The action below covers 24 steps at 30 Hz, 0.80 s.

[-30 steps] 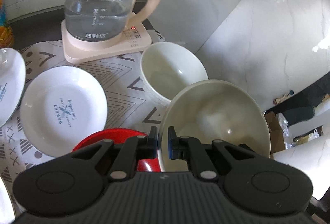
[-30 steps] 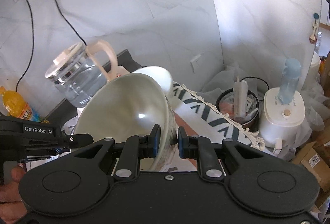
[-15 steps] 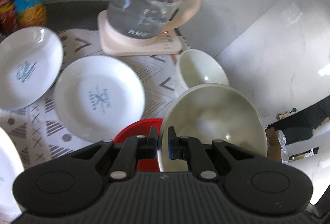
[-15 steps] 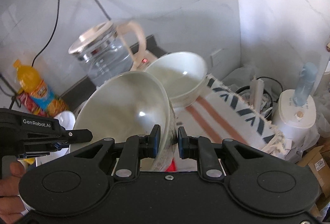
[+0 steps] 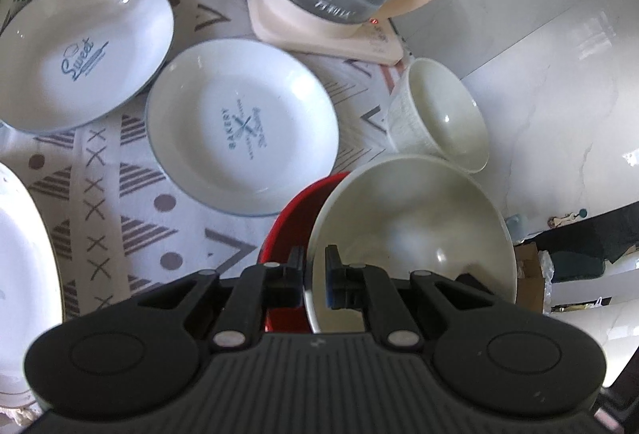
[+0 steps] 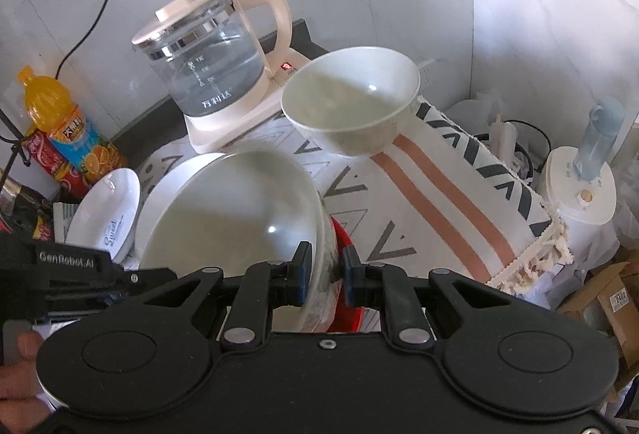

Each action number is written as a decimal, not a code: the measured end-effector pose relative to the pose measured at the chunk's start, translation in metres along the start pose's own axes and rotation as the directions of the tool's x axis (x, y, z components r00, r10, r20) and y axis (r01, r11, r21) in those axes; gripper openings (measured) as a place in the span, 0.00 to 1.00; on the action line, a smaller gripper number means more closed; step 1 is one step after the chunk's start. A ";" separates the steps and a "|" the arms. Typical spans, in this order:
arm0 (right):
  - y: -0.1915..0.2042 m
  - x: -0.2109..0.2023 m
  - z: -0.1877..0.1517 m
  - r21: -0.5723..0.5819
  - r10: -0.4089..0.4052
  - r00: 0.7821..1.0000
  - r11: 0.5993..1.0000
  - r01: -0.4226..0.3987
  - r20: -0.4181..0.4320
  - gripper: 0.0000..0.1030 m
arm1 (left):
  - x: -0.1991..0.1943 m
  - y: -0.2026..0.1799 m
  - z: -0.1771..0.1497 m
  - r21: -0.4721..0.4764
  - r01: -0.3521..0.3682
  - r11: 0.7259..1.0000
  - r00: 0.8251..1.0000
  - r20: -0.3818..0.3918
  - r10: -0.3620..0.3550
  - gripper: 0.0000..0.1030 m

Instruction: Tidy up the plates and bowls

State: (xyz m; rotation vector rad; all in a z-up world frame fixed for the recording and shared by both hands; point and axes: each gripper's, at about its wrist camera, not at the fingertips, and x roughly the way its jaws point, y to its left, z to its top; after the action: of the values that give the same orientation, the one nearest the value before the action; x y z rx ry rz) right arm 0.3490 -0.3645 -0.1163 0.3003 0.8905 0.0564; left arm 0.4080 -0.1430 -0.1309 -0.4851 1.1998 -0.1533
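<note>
Two grippers hold one wide, pale cream ceramic bowl (image 5: 415, 230) between us: our left gripper (image 5: 315, 276) has its jaws pinched nearly together on the bowl's near rim, and our right gripper (image 6: 322, 270) clamps the opposite rim, jaws only a little apart with the wall between them. We carry this bowl tilted just above a glossy red bowl (image 5: 291, 222) on the patterned white cloth (image 5: 131, 202). Beside it stands a smaller, deeper cream bowl (image 6: 351, 102), close to the glass kettle with its beige base (image 6: 207, 74). Farther left lie two white plates with blue lettering, one reading "Bakery" (image 5: 243, 126), one reading "Sweet" (image 5: 84, 50).
</note>
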 end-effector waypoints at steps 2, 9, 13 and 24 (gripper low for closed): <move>0.000 0.004 0.000 0.001 -0.012 1.000 1.000 0.012 -0.003 0.13 | 0.002 0.002 -0.001 -0.001 0.004 1.000 1.000 -0.011 -0.004 0.08; -0.003 0.016 -0.002 0.036 -0.060 0.998 0.998 0.060 -0.006 0.11 | -0.001 0.005 0.003 0.016 0.002 1.000 1.000 -0.009 -0.002 0.08; 0.005 0.017 -0.003 0.006 -0.062 0.998 0.998 0.062 0.000 0.11 | -0.011 0.004 0.008 0.032 -0.004 0.999 1.000 0.022 0.003 0.08; 0.009 0.012 0.001 -0.010 -0.066 0.997 0.998 0.065 -0.028 0.24 | -0.019 0.005 0.012 0.037 -0.048 0.998 0.998 0.032 0.046 0.18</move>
State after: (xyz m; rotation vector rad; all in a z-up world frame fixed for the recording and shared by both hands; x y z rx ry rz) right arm 0.3577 -0.3543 -0.1223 0.2622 0.9277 0.0040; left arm 0.4111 -0.1283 -0.1132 -0.4246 1.1748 -0.1275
